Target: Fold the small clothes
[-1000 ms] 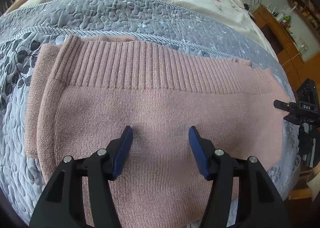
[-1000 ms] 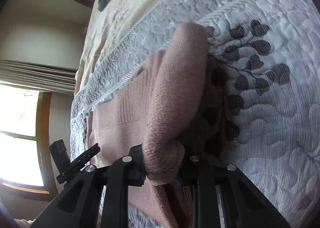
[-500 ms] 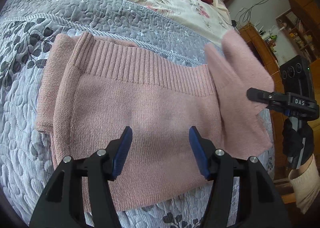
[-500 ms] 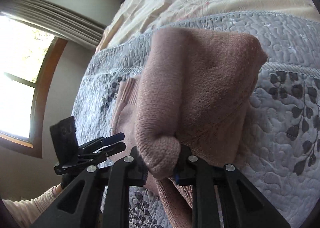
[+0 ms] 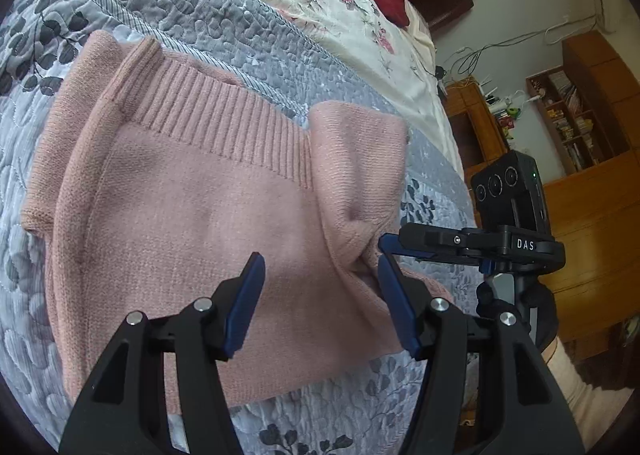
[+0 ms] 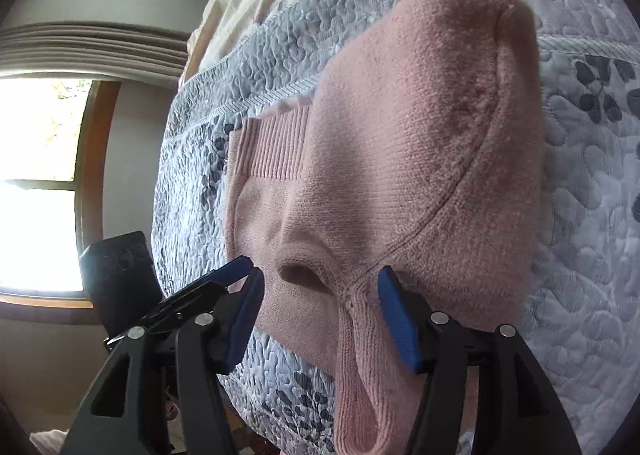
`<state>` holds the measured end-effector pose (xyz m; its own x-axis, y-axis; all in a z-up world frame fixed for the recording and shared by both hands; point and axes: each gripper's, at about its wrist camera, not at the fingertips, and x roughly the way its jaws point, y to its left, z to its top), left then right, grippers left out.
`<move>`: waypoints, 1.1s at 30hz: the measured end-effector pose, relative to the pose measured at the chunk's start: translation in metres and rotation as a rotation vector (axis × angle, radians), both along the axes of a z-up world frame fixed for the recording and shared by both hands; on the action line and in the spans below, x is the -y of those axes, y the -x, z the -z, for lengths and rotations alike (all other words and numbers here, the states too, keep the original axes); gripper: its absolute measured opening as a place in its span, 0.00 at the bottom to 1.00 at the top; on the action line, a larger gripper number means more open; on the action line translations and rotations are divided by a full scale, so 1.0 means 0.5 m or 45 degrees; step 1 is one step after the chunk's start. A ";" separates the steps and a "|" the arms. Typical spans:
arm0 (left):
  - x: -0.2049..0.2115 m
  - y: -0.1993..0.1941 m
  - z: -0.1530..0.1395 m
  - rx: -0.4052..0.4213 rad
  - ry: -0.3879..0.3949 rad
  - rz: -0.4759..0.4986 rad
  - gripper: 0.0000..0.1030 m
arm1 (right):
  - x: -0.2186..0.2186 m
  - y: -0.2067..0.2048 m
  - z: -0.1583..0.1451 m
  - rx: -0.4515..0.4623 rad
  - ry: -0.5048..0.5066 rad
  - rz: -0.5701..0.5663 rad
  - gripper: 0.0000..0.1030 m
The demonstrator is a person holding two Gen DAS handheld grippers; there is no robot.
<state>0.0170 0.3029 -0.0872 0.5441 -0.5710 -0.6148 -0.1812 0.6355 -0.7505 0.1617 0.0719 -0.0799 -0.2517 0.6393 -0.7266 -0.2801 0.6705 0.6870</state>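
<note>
A: Both grippers stood open. Right gripper [image 6: 320, 313] sat beside the sweater's [image 5: 192, 223] folded-over sleeve [image 6: 420, 159], apparently just laid there.
B: Left gripper [image 5: 318, 299]?
A: Hovering over the sweater's body, holding nothing. Sweater lay on the grey quilt [image 5: 224, 27].

Your right gripper [image 6: 320, 311] has its blue-padded jaws spread apart, with a bunched fold of the pink sweater [image 6: 408, 159] sitting between them but not pinched. The sweater's side is folded over onto its body, lying on the grey quilt [image 6: 592, 255]. At lower left, your left gripper [image 6: 192, 291] reaches in, its tip beside the sweater's edge, with a bright window [image 6: 36, 195] behind.
</note>
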 end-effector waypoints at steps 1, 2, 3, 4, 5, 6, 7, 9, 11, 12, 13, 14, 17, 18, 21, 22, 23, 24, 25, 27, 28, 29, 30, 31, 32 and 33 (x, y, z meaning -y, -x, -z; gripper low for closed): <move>0.006 -0.006 0.000 0.001 0.041 -0.001 0.57 | 0.016 -0.003 -0.015 0.021 -0.007 0.017 0.59; 0.014 -0.014 0.003 -0.004 0.082 0.001 0.57 | 0.033 -0.005 -0.029 0.044 -0.009 0.036 0.59; 0.023 -0.022 0.006 -0.009 0.114 0.009 0.57 | 0.058 -0.009 -0.042 0.062 -0.008 0.056 0.59; 0.035 -0.031 0.009 -0.014 0.140 0.019 0.57 | 0.081 -0.011 -0.051 0.079 -0.004 0.076 0.60; 0.048 -0.040 0.014 -0.022 0.158 0.031 0.59 | 0.103 -0.013 -0.057 0.094 0.005 0.091 0.60; 0.059 -0.048 0.019 -0.036 0.170 0.042 0.62 | 0.122 -0.014 -0.060 0.109 0.021 0.106 0.60; 0.070 -0.057 0.027 -0.053 0.176 0.048 0.62 | 0.138 -0.013 -0.062 0.124 0.037 0.116 0.60; 0.087 -0.077 0.047 -0.085 0.215 0.048 0.63 | 0.163 -0.008 -0.058 0.140 0.061 0.128 0.60; 0.101 -0.092 0.070 -0.124 0.275 0.033 0.64 | 0.172 0.001 -0.046 0.129 0.060 0.135 0.60; 0.112 -0.102 0.081 -0.143 0.302 0.033 0.64 | 0.180 0.007 -0.040 0.124 0.057 0.134 0.60; 0.119 -0.110 0.089 -0.160 0.310 0.033 0.64 | 0.185 0.012 -0.035 0.126 0.058 0.130 0.60; 0.129 -0.118 0.094 -0.169 0.311 0.032 0.66 | 0.187 0.017 -0.030 0.131 0.064 0.125 0.60; 0.146 -0.142 0.108 -0.191 0.326 0.019 0.67 | 0.184 0.030 -0.011 0.124 0.068 0.123 0.60; 0.147 -0.149 0.113 -0.198 0.334 0.011 0.67 | 0.187 0.034 -0.005 0.117 0.063 0.124 0.60; 0.147 -0.162 0.125 -0.238 0.353 -0.008 0.64 | 0.191 0.041 0.009 0.119 0.083 0.128 0.60; 0.147 -0.163 0.124 -0.240 0.355 -0.015 0.64 | 0.194 0.043 0.012 0.119 0.089 0.129 0.60; 0.148 -0.164 0.123 -0.242 0.343 -0.017 0.57 | 0.197 0.045 0.015 0.118 0.093 0.131 0.60; 0.150 -0.166 0.122 -0.254 0.316 -0.014 0.49 | 0.198 0.048 0.016 0.119 0.097 0.132 0.60; 0.152 -0.166 0.122 -0.275 0.289 -0.007 0.46 | 0.200 0.050 0.016 0.121 0.100 0.132 0.60; 0.149 -0.161 0.113 -0.289 0.270 -0.011 0.48 | 0.202 0.052 0.013 0.127 0.092 0.129 0.60; 0.145 -0.152 0.107 -0.288 0.254 -0.012 0.49 | 0.203 0.052 0.011 0.127 0.085 0.128 0.60; 0.142 -0.142 0.099 -0.285 0.230 -0.010 0.54 | 0.208 0.055 0.010 0.129 0.079 0.126 0.60; 0.138 -0.133 0.092 -0.287 0.193 -0.014 0.66 | 0.208 0.054 0.009 0.132 0.077 0.125 0.60; 0.134 -0.124 0.089 -0.284 0.170 -0.023 0.70 | 0.210 0.052 0.009 0.131 0.078 0.124 0.60; 0.131 -0.118 0.089 -0.279 0.180 -0.026 0.71 | 0.209 0.050 0.010 0.129 0.080 0.126 0.60; 0.130 -0.118 0.093 -0.283 0.201 -0.024 0.73 | 0.210 0.049 0.013 0.127 0.080 0.130 0.60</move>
<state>0.0758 0.2381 -0.1336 0.4171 -0.6600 -0.6248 -0.3635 0.5089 -0.7803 0.1373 -0.0333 -0.0861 -0.1126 0.6105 -0.7839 -0.2729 0.7396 0.6152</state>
